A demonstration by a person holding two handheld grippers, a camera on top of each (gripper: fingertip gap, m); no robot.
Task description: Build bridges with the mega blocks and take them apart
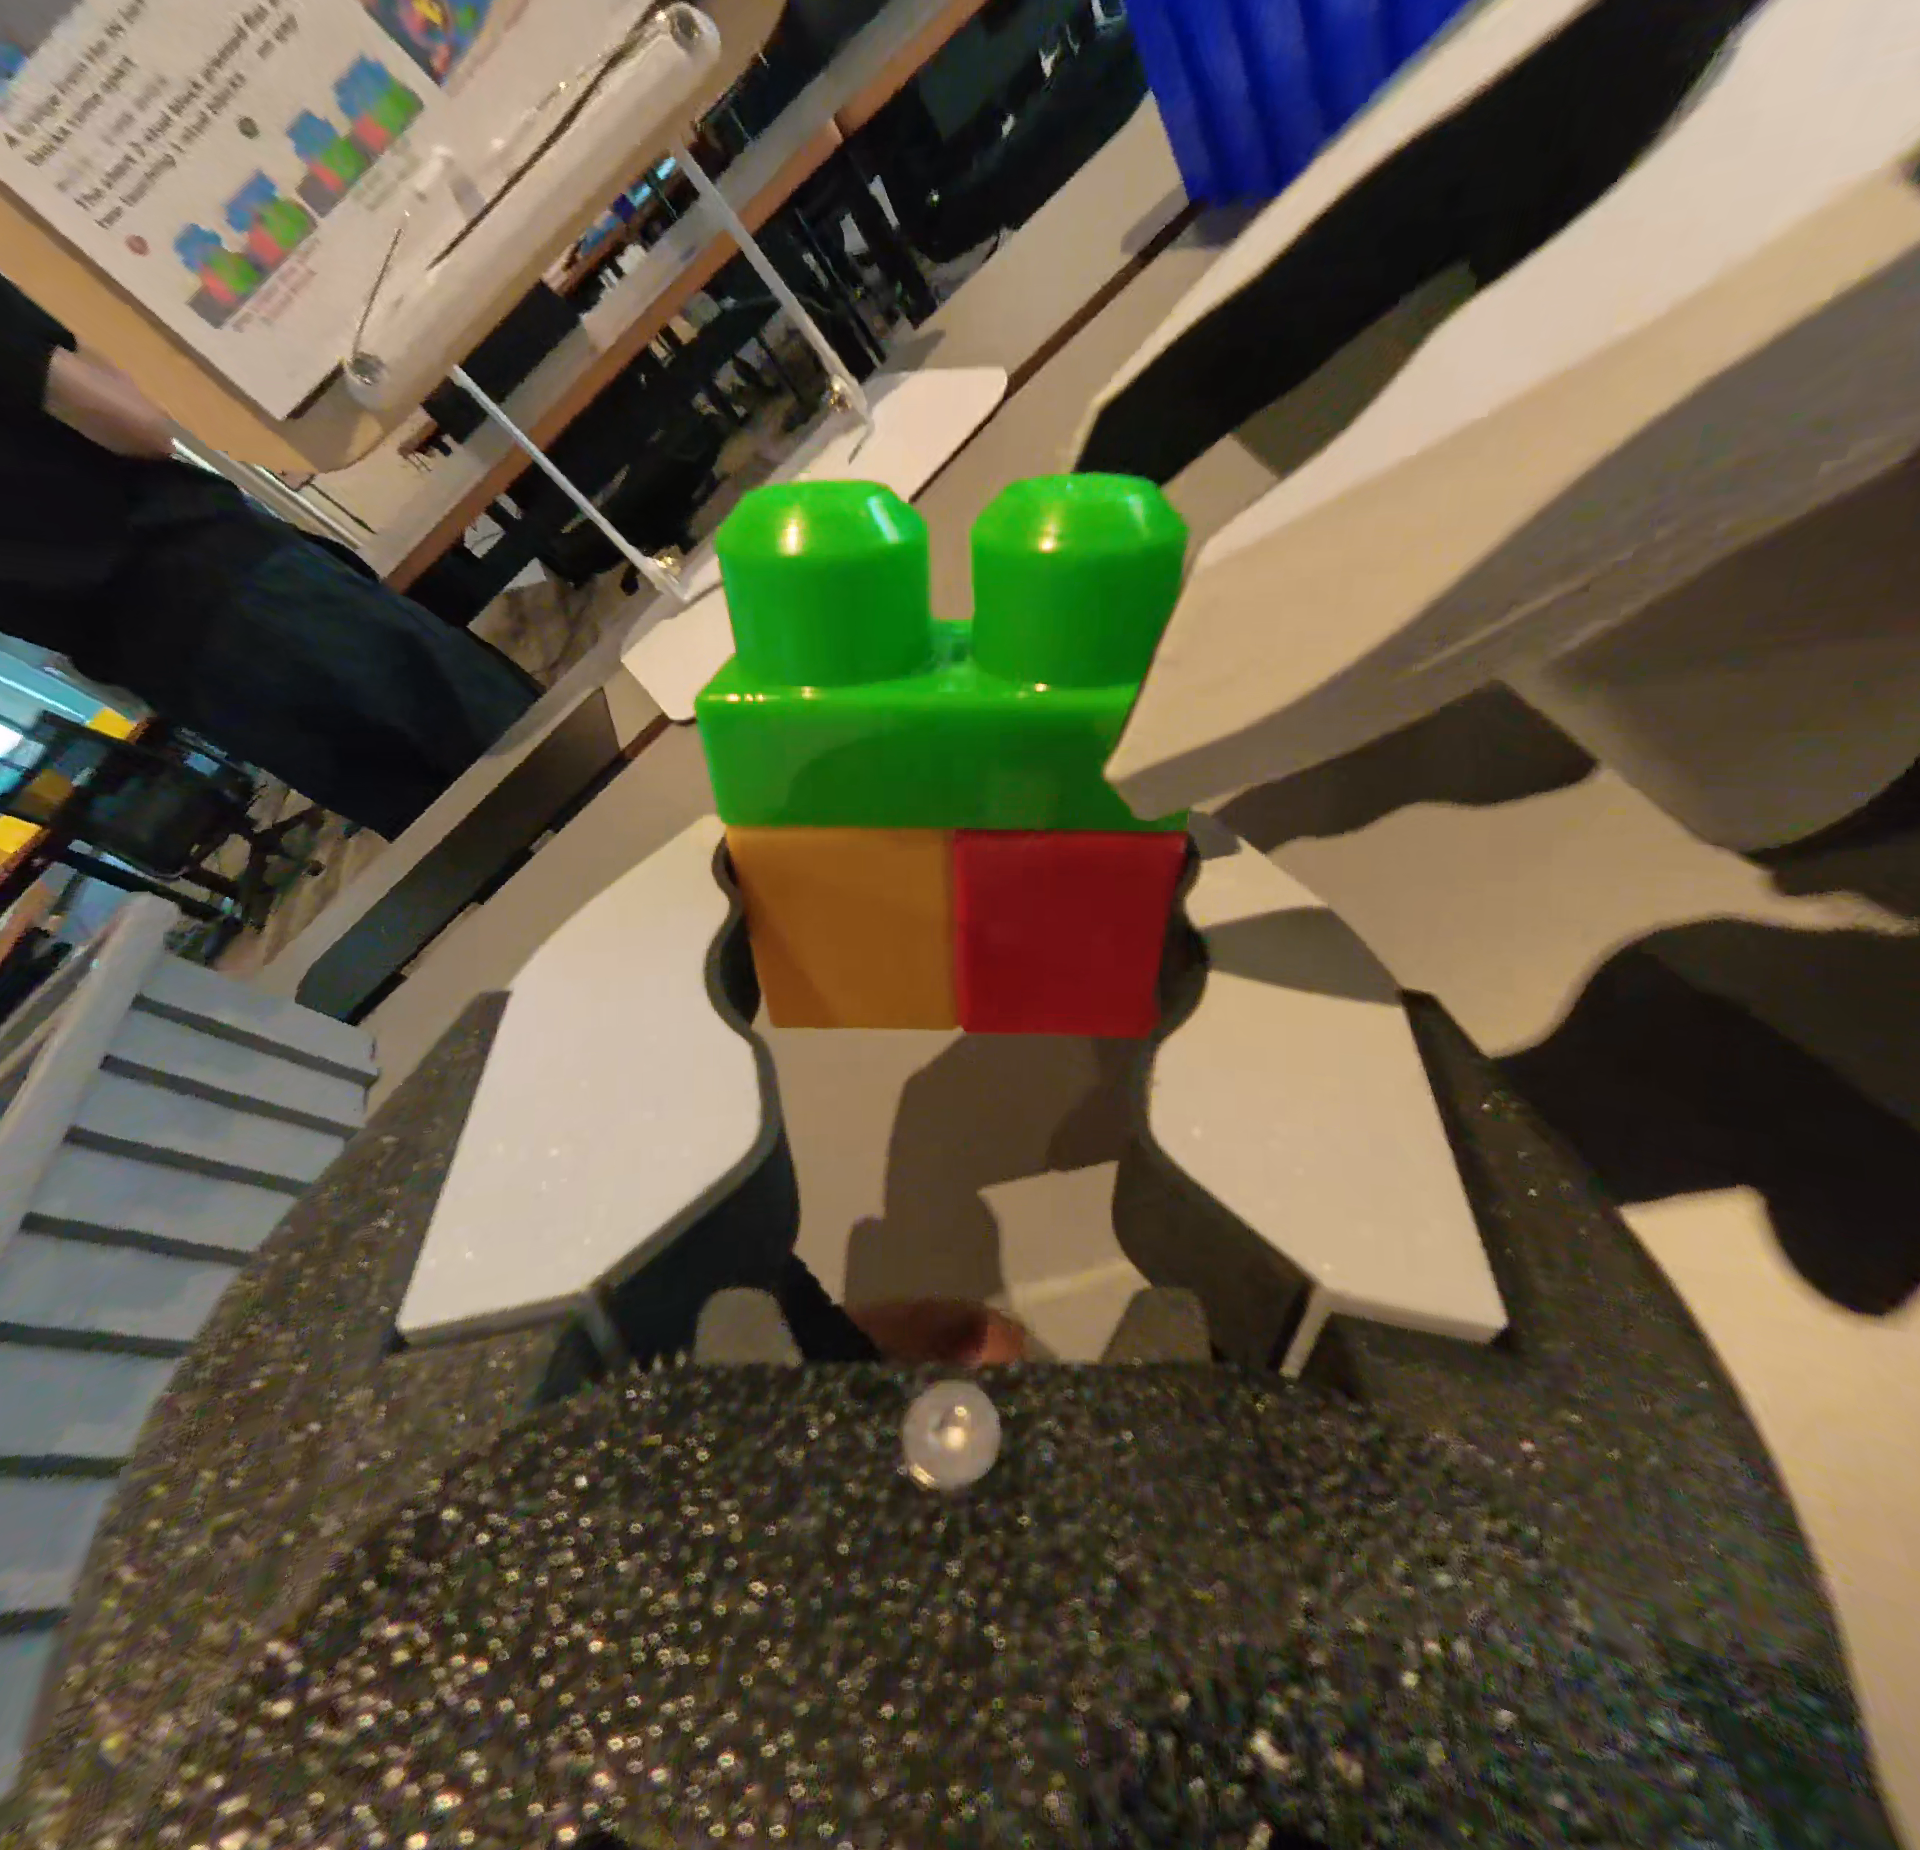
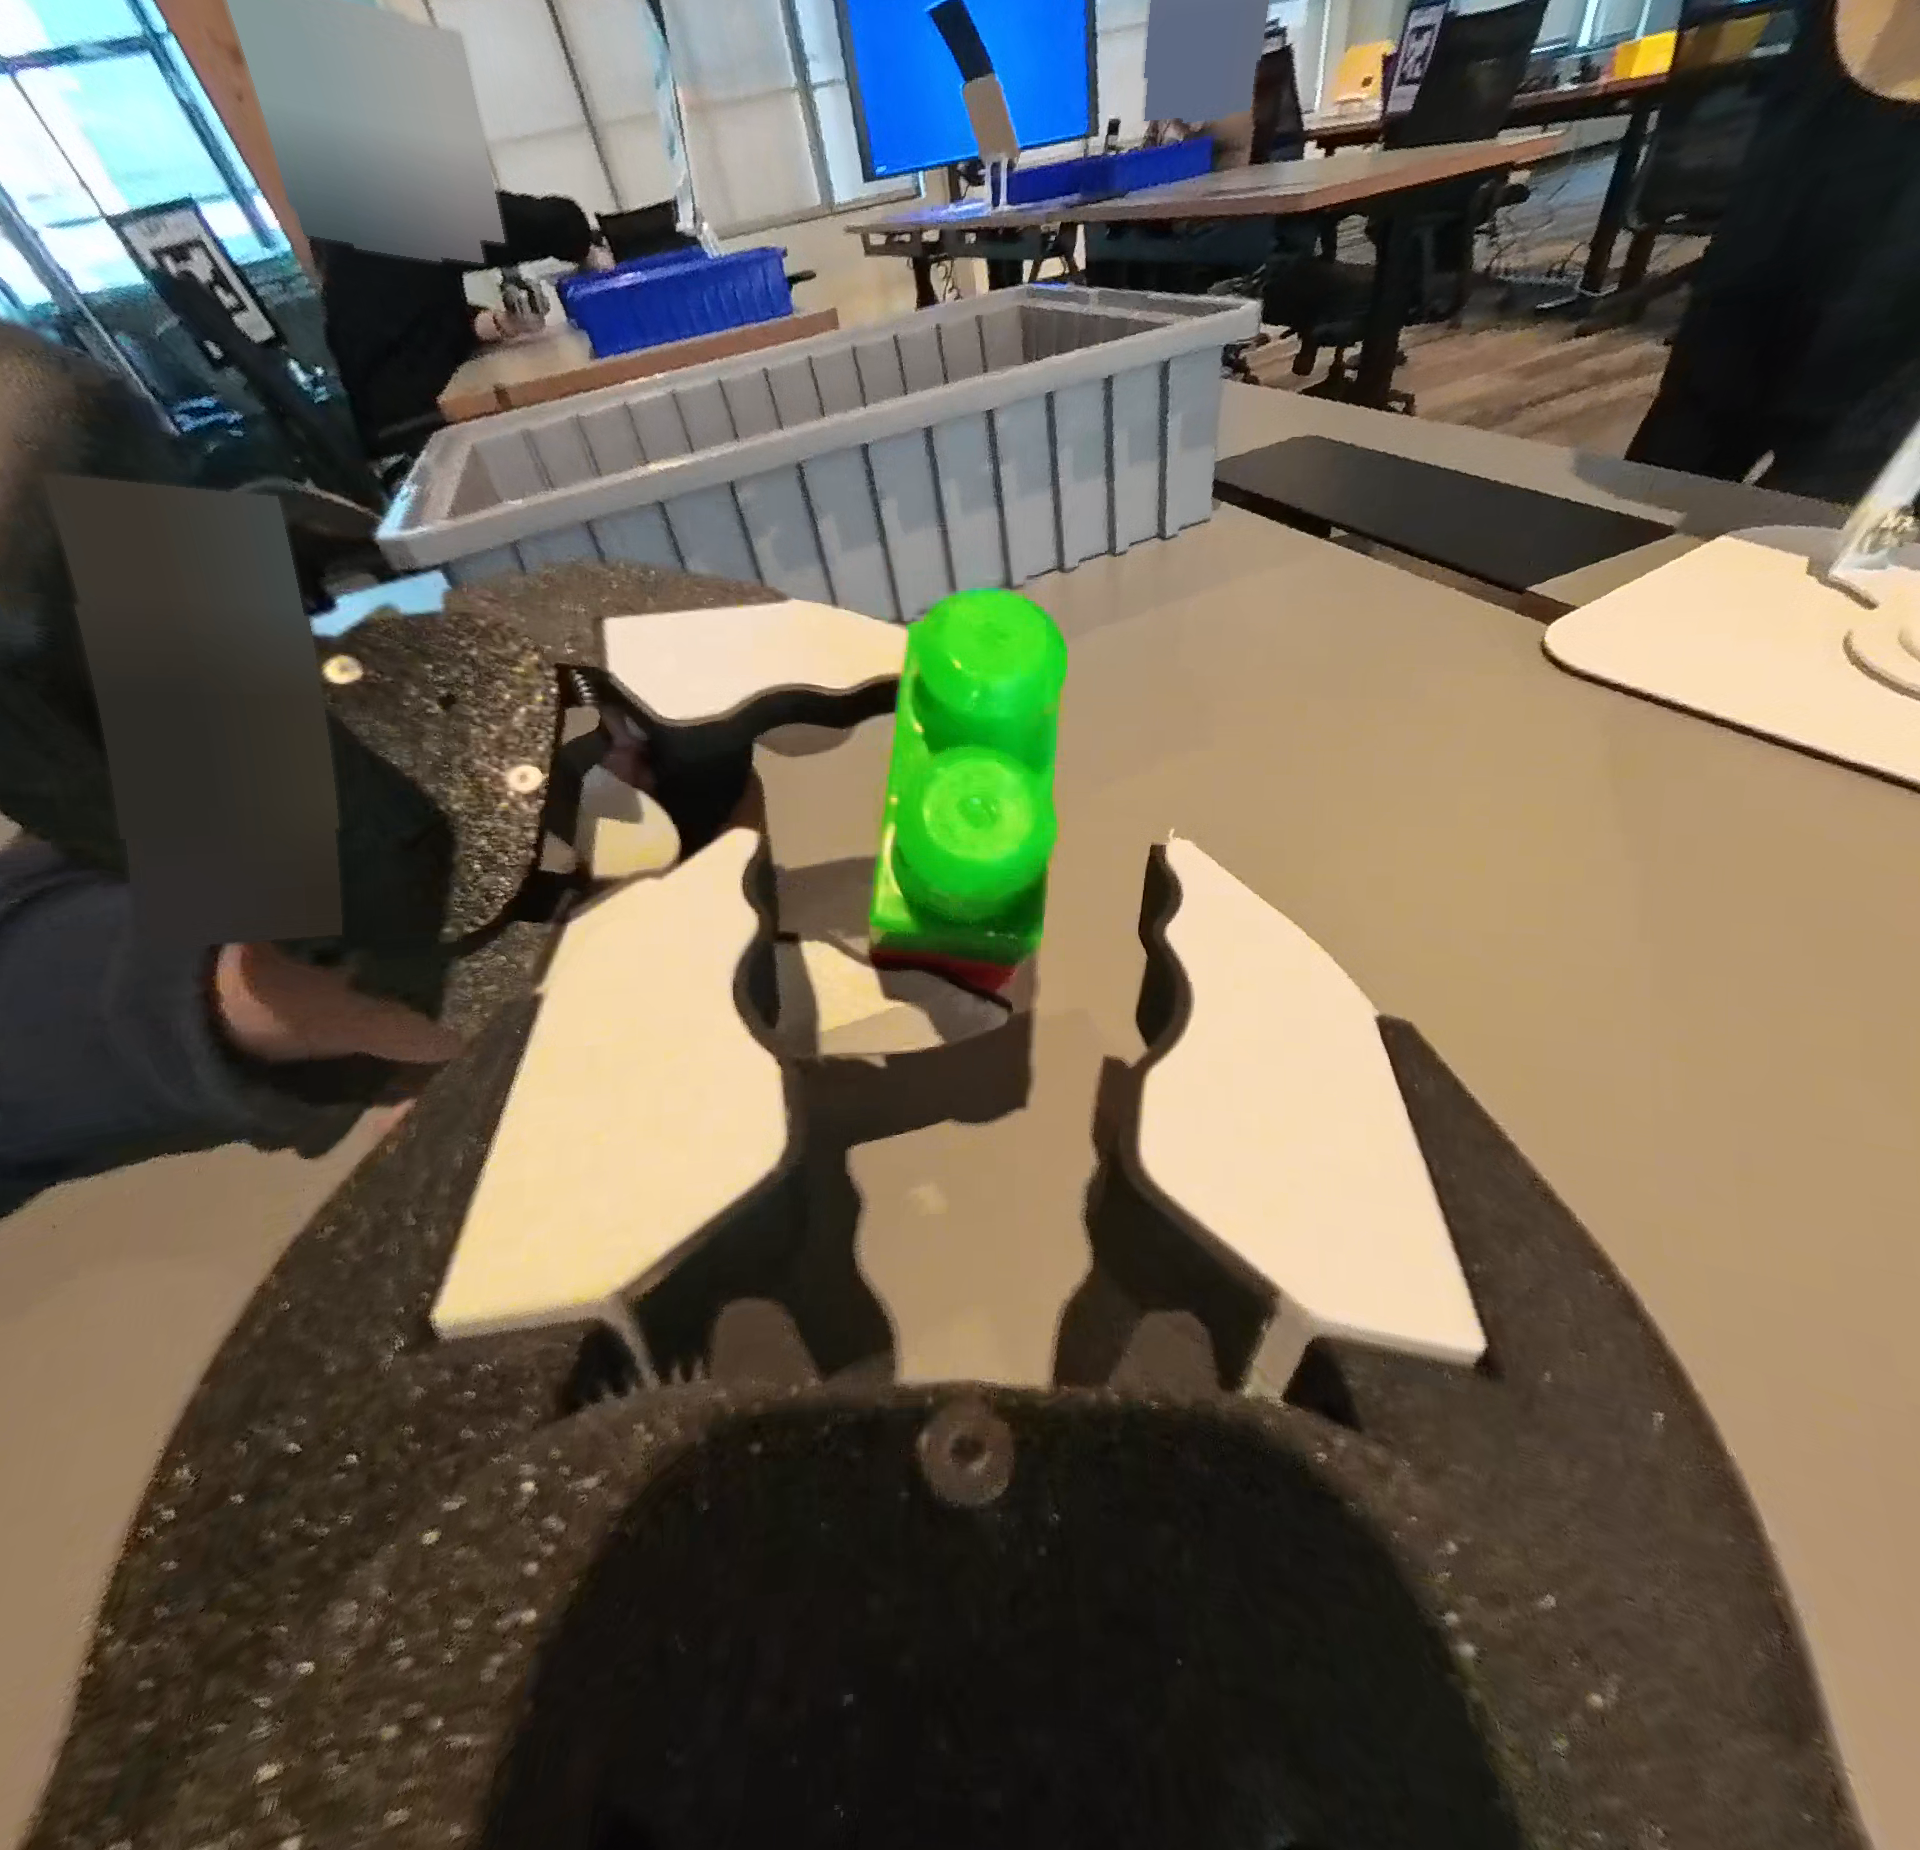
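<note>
Speckled black left gripper (image 1: 958, 927) with white plastic fingers is pinching the bottom row of the little bridge: a mustard-yellow block (image 1: 847, 927) and a red block (image 1: 1060, 930) side by side, capped by a glossy green two-stud plastic block (image 1: 925, 751). Right gripper (image 2: 956, 927) sits spread wide around the green block without touching it. Farther back on the grey table (image 2: 1299, 761) is a ribbed grey plastic bin (image 2: 831, 470).

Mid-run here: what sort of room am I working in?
Probably an open-plan office or lab workspace: long desks with office chairs, a large blue-lit monitor on a stand, and grey and blue plastic bins on the tables.
</note>
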